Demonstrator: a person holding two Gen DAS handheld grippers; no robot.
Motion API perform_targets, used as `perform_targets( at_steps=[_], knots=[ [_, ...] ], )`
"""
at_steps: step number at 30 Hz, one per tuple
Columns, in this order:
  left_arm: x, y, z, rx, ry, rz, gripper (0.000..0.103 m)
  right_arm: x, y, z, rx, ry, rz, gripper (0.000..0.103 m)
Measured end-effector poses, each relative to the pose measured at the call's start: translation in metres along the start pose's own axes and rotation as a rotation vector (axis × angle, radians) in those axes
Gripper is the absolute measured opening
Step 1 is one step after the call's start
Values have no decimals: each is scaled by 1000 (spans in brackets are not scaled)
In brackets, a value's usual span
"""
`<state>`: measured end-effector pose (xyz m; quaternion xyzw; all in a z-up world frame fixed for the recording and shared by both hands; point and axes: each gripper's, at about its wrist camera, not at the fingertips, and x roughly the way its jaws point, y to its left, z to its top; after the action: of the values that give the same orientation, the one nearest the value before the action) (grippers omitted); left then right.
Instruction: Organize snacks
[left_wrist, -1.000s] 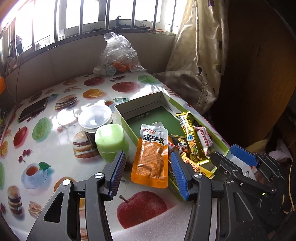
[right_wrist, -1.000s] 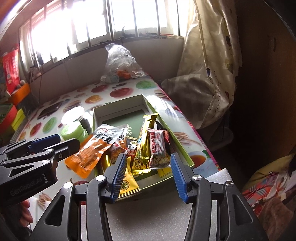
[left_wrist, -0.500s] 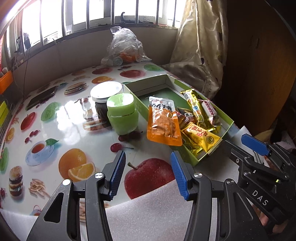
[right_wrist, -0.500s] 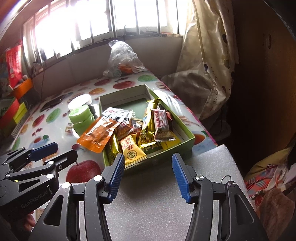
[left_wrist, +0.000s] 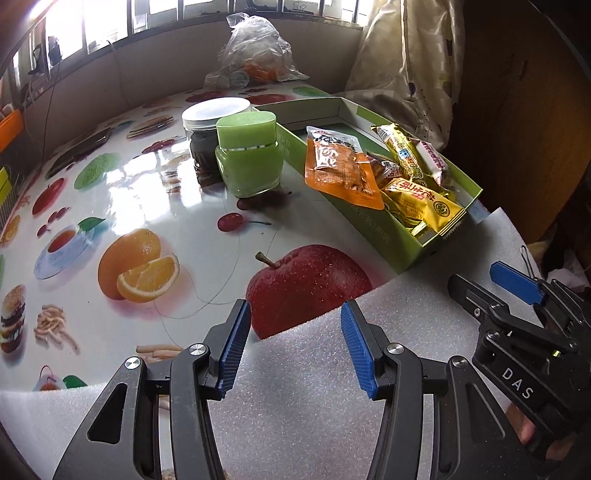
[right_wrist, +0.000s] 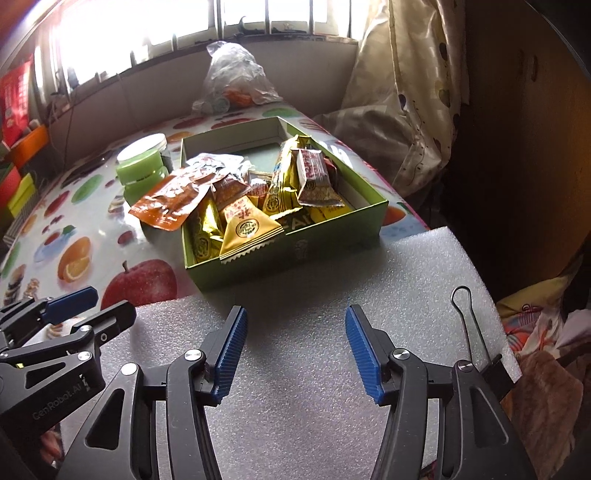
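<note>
Landmark: green box (right_wrist: 288, 254), open-topped, on the fruit-print desk (left_wrist: 110, 206); every place below is given relative to it.
Snacks: packets heaped in the near end of the box, far end bare; yellow packet (right_wrist: 247, 229) on top at the near wall, red-and-white bar (right_wrist: 314, 177) leaning over the pile.
Orange pouch (left_wrist: 340, 173): draped over the box's left wall, half in and half hanging out toward the green jar (left_wrist: 247, 155).
Change, my position: both my grippers have come back and down from the box since a second ago; the pouch then sat right between my left jaws, now it lies well ahead of them.
Left gripper (left_wrist: 293, 345): jaws apart, nothing between them, over the foam sheet (right_wrist: 332, 295) on the near side of the box.
Right gripper (right_wrist: 293, 349): jaws opening wider, nothing between them, over the same foam, near side of the box.
Other items: dark jar with white lid (left_wrist: 207, 133) behind the green jar, left of the box; plastic bag (right_wrist: 232, 81) beyond the box's far end; binder clip (right_wrist: 476, 339) on the foam's right edge.
Meaning for task: I judge the snacks gathered but untidy; the overhanging pouch looks like the loose end.
Risk: the pouch may slide off the wall onto the desk.
</note>
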<state>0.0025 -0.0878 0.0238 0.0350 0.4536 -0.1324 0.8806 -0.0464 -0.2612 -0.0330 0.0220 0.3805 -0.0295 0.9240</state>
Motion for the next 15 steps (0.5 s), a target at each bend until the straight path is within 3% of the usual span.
perform_targets(
  at_steps=[10,15],
  knots=[
    [3,1,-1,-11,-1,-11,52,3,3,-2,9,-17,-32,59],
    [4,5,-1,-31,1,-5,59,3,4,-3,20,-25,-44,59]
  ],
)
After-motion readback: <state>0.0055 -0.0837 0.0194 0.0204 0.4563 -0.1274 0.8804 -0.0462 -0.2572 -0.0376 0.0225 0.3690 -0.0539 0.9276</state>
